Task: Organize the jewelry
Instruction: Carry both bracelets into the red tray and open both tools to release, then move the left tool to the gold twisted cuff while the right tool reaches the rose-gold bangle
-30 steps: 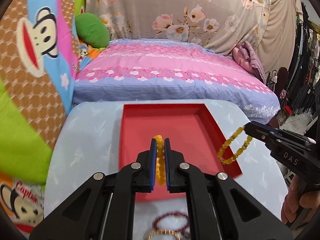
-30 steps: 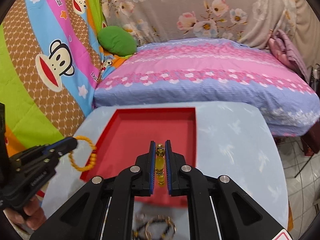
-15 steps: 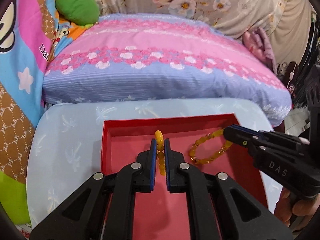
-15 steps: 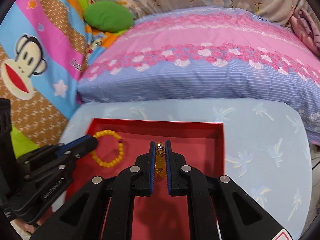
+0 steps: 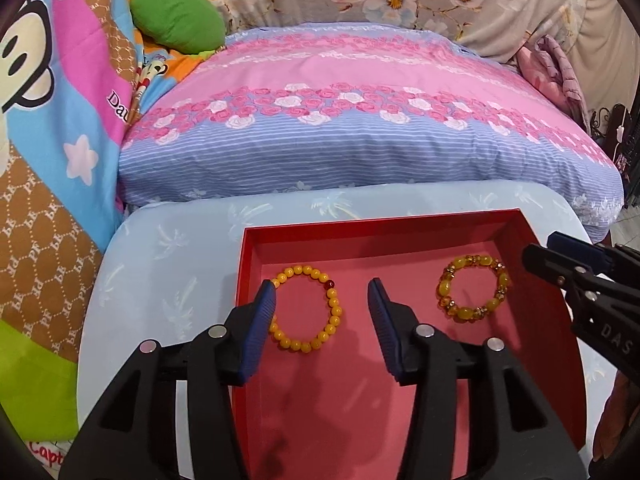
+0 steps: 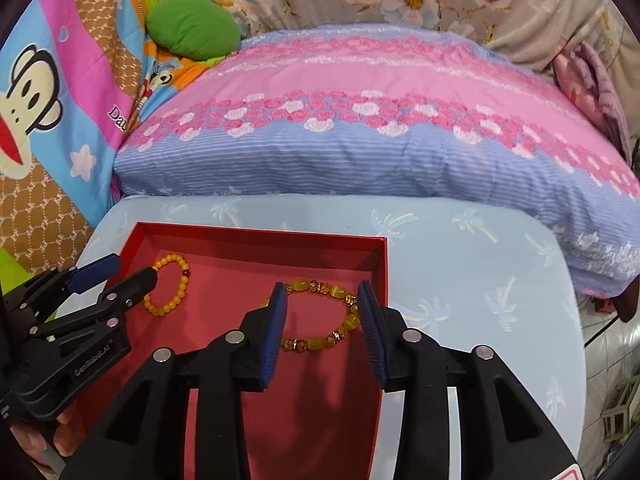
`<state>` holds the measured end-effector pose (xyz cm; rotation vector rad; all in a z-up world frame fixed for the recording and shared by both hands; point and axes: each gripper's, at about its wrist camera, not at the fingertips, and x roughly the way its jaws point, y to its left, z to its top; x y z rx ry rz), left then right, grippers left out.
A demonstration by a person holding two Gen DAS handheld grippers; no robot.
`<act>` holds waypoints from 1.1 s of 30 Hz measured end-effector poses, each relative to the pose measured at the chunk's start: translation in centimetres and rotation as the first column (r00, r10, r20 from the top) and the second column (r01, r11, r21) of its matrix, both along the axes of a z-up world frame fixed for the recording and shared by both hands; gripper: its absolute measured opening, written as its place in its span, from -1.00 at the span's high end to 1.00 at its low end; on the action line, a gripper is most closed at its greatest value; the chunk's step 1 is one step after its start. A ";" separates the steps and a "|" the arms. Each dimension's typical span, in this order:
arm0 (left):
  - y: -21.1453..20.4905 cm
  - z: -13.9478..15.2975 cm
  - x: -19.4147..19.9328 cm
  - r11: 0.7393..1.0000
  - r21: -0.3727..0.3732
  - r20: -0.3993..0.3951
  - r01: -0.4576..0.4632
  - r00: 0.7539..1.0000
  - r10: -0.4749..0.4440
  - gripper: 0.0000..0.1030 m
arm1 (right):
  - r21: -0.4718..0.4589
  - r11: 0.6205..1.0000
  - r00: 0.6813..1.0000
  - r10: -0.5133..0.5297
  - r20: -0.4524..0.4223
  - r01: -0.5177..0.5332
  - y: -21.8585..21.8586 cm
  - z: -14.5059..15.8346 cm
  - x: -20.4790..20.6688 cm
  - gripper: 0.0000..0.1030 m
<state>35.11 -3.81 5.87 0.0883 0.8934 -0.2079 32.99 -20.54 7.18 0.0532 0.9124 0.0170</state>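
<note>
A red tray (image 5: 400, 222) (image 6: 260, 236) sits on the pale blue table. A yellow round-bead bracelet (image 5: 334, 312) (image 6: 176, 298) lies flat in its left half. An amber bracelet with gold spacers (image 5: 464, 312) (image 6: 316, 344) lies flat in its right half. My left gripper (image 5: 322, 286) (image 6: 114, 268) is open just above the yellow bracelet, holding nothing. My right gripper (image 6: 322, 288) (image 5: 550, 246) is open above the amber bracelet, holding nothing.
The table (image 5: 180, 248) (image 6: 460, 248) butts against a bed with a pink and blue floral quilt (image 5: 360, 120). A cartoon-print blanket (image 5: 52, 120) hangs at the left, with a green cushion (image 5: 176, 24) behind. Tiled floor (image 6: 608, 352) shows at the right.
Both grippers moved forward over the tray, lowered and opened. Each bracelet dropped from its jaws and now lies flat in the tray.
</note>
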 end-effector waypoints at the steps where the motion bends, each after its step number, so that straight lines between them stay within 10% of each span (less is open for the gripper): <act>1: 0.0 0.3 -0.3 1.000 0.004 0.008 -0.003 1.000 0.003 0.10 | -0.013 1.000 1.000 0.004 0.018 -0.004 0.3 0.5 -0.6 0.21; 20: -0.3 5.6 -13.6 1.000 0.022 0.154 -0.002 0.988 -0.002 -0.08 | 0.041 0.999 0.991 -0.010 0.136 0.004 1.6 5.0 -14.0 0.02; 33: 1.7 3.3 -21.6 0.999 -0.032 0.109 -0.015 0.994 0.018 -0.09 | 0.043 0.998 0.994 -0.047 0.097 0.043 1.1 2.4 -22.0 0.02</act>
